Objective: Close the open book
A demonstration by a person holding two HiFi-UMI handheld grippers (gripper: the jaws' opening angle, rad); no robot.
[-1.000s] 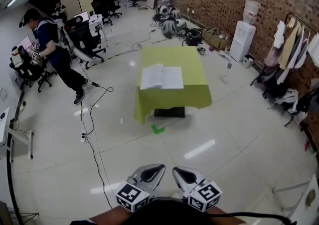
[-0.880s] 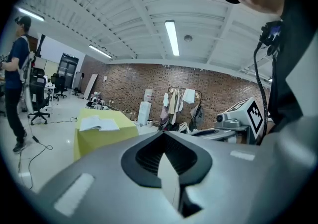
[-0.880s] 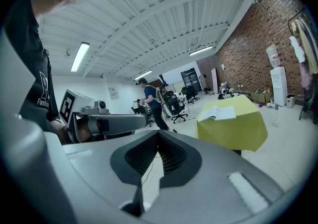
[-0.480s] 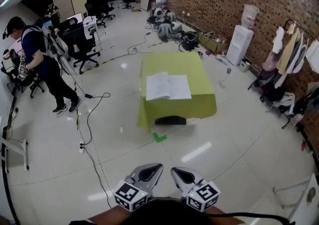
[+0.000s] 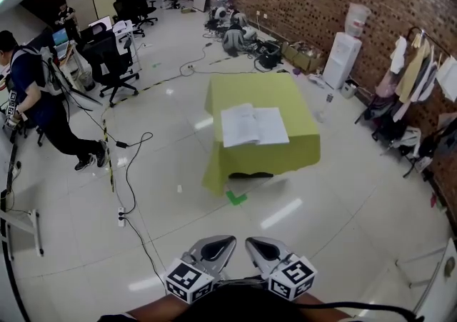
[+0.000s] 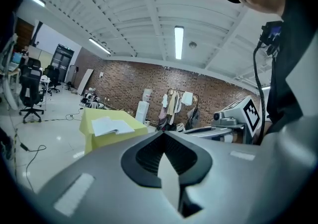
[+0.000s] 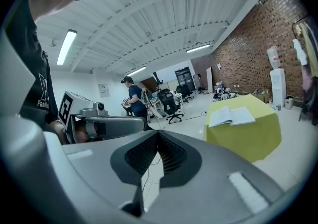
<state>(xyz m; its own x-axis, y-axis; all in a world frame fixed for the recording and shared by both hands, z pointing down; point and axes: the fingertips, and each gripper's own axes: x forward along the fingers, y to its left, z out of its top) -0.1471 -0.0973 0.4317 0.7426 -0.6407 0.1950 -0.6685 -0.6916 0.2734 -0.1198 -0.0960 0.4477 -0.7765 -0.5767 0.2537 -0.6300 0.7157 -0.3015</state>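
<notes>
Both grippers are clenched and empty: left gripper (image 5: 213, 249), right gripper (image 5: 267, 249), side by side near us. We find the open book (image 5: 254, 126) flat on the desk (image 5: 257, 85), far ahead, slightly right, spine pointing away; we judge the right gripper marginally nearer.

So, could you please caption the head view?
Open book on a yellow-green table; left tool and right tool shut, well short of it.

The open book (image 5: 254, 126) lies flat on the yellow-green table (image 5: 251, 88), pages up.
</notes>
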